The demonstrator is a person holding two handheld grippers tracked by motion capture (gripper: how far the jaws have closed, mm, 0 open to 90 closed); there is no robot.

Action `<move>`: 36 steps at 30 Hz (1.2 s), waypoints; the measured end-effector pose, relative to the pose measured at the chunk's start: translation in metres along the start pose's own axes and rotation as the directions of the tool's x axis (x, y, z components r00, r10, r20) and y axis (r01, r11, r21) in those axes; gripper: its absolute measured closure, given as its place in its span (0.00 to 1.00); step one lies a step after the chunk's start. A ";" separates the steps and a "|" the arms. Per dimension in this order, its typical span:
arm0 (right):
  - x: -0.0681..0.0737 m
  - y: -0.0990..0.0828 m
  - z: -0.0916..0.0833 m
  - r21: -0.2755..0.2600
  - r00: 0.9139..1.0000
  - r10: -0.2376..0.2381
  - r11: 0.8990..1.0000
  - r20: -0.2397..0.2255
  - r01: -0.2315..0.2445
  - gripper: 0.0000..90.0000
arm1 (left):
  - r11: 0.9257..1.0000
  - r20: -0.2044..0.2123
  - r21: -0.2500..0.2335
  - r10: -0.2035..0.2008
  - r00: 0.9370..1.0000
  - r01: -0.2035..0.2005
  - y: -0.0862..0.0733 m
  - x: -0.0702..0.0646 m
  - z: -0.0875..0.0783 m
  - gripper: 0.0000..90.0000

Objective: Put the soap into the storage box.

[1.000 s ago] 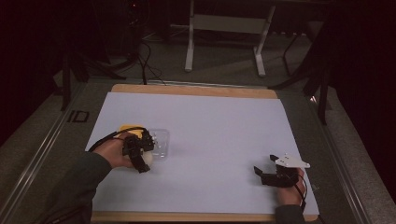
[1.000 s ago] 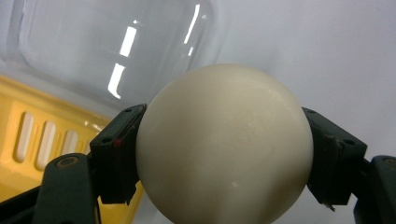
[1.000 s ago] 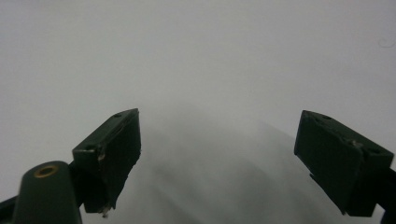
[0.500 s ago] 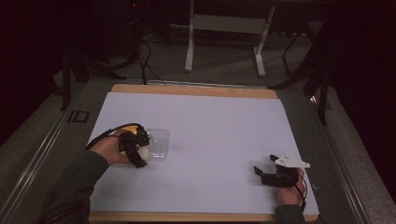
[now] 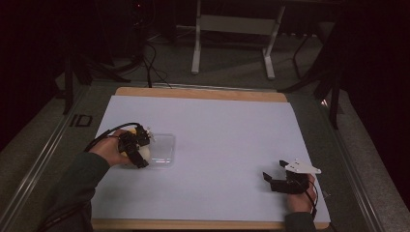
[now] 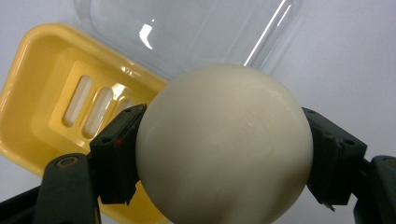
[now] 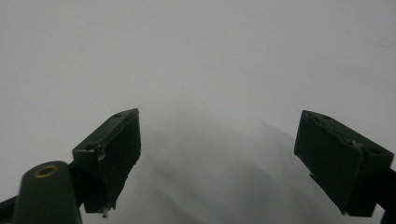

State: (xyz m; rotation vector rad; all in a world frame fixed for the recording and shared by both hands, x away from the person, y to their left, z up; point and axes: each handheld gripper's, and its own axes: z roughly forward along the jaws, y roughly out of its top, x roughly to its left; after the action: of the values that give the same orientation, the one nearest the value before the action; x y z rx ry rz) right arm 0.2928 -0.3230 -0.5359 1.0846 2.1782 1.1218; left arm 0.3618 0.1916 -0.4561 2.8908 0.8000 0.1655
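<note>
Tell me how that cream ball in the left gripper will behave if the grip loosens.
The cream ball looks smooth and round, so it would probably slip out and roll. The left gripper grips only its two sides. It keeps its shape there, so it seems fairly stiff.

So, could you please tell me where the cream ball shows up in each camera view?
High view: cream ball at left, under the left gripper.
Left gripper view: centre, clamped between both jaws.
Right gripper view: not in it.
Shared landmark: clear lid beside it.
</note>
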 end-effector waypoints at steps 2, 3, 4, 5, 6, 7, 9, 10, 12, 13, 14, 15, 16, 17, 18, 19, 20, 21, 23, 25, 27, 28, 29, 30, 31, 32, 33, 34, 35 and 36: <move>0.000 0.000 0.000 0.000 1.000 0.001 1.000 -0.001 -0.001 0.16 | 1.000 0.000 -0.007 -0.010 1.000 0.010 -0.001 0.003 -0.001 0.27; 0.000 0.000 0.000 0.000 1.000 0.001 1.000 -0.001 -0.001 0.16 | 1.000 0.000 -0.007 -0.010 1.000 0.010 -0.001 0.003 -0.001 0.27; 0.000 0.000 0.000 0.000 1.000 0.001 1.000 -0.001 -0.001 0.16 | 1.000 0.003 -0.007 -0.021 1.000 0.021 -0.001 0.004 -0.001 0.27; 0.000 0.000 0.000 0.000 1.000 0.001 1.000 0.000 -0.001 0.16 | 1.000 0.003 -0.007 -0.021 1.000 0.021 -0.001 0.004 -0.001 0.27; 0.000 0.000 0.000 -0.001 1.000 0.001 1.000 0.000 -0.001 0.16 | 1.000 0.001 -0.008 -0.021 1.000 0.021 -0.001 0.006 -0.001 0.27; 0.000 0.000 0.000 -0.001 1.000 0.001 1.000 0.000 -0.001 0.16 | 1.000 0.001 -0.008 -0.021 1.000 0.021 -0.001 0.006 -0.001 0.27; 0.000 0.000 0.000 -0.002 1.000 0.001 1.000 -0.001 -0.001 0.16 | 0.999 0.000 -0.009 -0.032 1.000 0.032 -0.001 0.009 -0.002 0.27; 0.000 0.000 0.000 -0.002 1.000 0.002 1.000 -0.001 -0.002 0.16 | 0.999 0.001 -0.007 -0.040 0.999 0.040 0.000 0.011 -0.002 0.27; 0.000 0.000 0.000 -0.002 1.000 0.002 1.000 -0.001 -0.002 0.16 | 0.998 -0.002 -0.001 -0.056 0.998 0.056 0.000 0.013 -0.002 0.27; 0.000 0.000 0.000 -0.002 1.000 0.002 1.000 -0.001 -0.002 0.16 | 0.998 -0.002 -0.001 -0.056 0.998 0.056 0.000 0.013 -0.002 0.27; 0.000 0.000 0.000 -0.002 1.000 0.002 1.000 -0.001 -0.002 0.16 | 0.997 -0.001 0.002 -0.073 0.997 0.073 0.000 0.015 -0.003 0.27; 0.000 0.000 0.000 -0.002 1.000 0.002 1.000 -0.001 -0.002 0.16 | 0.997 -0.001 0.002 -0.073 0.997 0.073 0.000 0.015 -0.003 0.27; 0.000 0.000 0.000 -0.002 1.000 0.002 1.000 -0.002 -0.002 0.16 | 0.996 0.000 0.004 -0.087 0.996 0.087 0.000 0.018 -0.002 0.27; 0.000 0.000 0.000 -0.002 1.000 0.002 1.000 -0.003 -0.002 0.16 | 0.996 0.000 0.006 -0.094 0.996 0.094 0.000 0.018 -0.002 0.27; 0.000 0.000 0.000 -0.002 1.000 0.002 1.000 -0.003 -0.002 0.16 | 0.995 -0.001 0.009 -0.095 0.995 0.095 0.000 0.019 -0.002 0.27; 0.000 0.000 0.000 -0.002 1.000 0.002 1.000 -0.003 -0.002 0.16 | 0.995 -0.001 0.009 -0.095 0.995 0.095 0.000 0.019 -0.002 0.27; 0.000 0.000 0.000 -0.002 1.000 0.001 1.000 -0.002 -0.001 0.16 | 0.994 0.001 0.005 -0.107 0.994 0.107 0.000 0.020 -0.002 0.27; 0.000 0.000 0.000 -0.002 1.000 0.001 1.000 -0.003 -0.001 0.16 | 0.994 -0.003 0.001 -0.105 0.994 0.105 0.000 0.020 -0.002 0.27; 0.000 0.000 0.000 -0.002 1.000 0.001 1.000 -0.003 -0.001 0.16 | 0.993 -0.001 -0.006 -0.117 0.993 0.117 0.000 0.021 -0.002 0.27; 0.000 0.000 0.000 -0.002 1.000 0.001 1.000 -0.003 -0.001 0.16 | 0.990 0.007 -0.017 -0.137 0.991 0.137 0.000 0.022 -0.002 0.27; 0.000 0.000 0.000 -0.002 1.000 0.001 1.000 -0.003 -0.001 0.16 | 0.990 0.005 -0.017 -0.143 0.990 0.143 0.000 0.023 -0.002 0.27; 0.000 0.000 0.000 -0.002 1.000 0.001 1.000 -0.003 -0.001 0.16 | 0.988 0.001 -0.013 -0.155 0.988 0.155 0.001 0.025 -0.001 0.27; 0.000 0.000 0.000 -0.002 1.000 0.001 1.000 -0.003 -0.001 0.16 | 0.988 0.001 -0.013 -0.155 0.988 0.155 0.001 0.025 -0.001 0.27; -0.001 0.000 0.000 -0.002 1.000 0.003 1.000 -0.004 -0.003 0.16 | 0.986 -0.003 -0.007 -0.165 0.986 0.165 0.001 0.027 -0.001 0.27; 0.000 0.000 0.000 -0.002 1.000 0.003 1.000 -0.004 -0.003 0.16 | 0.984 -0.007 -0.008 -0.177 0.984 0.177 0.001 0.027 0.000 0.27; 0.000 0.000 0.000 -0.002 1.000 0.002 1.000 -0.004 -0.002 0.16 | 0.984 -0.010 -0.005 -0.180 0.984 0.180 0.001 0.028 0.000 0.27; 0.000 0.000 0.000 -0.002 1.000 0.002 1.000 -0.004 -0.002 0.16 | 0.984 -0.010 -0.005 -0.180 0.984 0.180 0.001 0.028 0.000 0.27; -0.001 0.000 0.000 -0.003 1.000 0.002 1.000 -0.004 -0.002 0.16 | 0.980 -0.019 -0.001 -0.197 0.980 0.197 0.001 0.031 0.001 0.27; -0.001 0.000 0.000 -0.003 1.000 0.002 1.000 -0.004 -0.002 0.16 | 0.980 -0.019 -0.001 -0.197 0.980 0.197 0.001 0.031 0.001 0.27; -0.001 0.000 0.000 -0.004 1.000 0.002 1.000 -0.004 -0.002 0.16 | 0.977 -0.026 0.002 -0.212 0.977 0.212 0.000 0.033 0.001 0.27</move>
State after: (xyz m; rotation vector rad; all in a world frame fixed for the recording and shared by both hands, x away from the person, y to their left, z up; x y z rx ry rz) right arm 0.2929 -0.3237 -0.5358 1.0843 2.1776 1.1290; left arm 0.3901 0.2086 -0.4551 2.7880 1.1069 0.1779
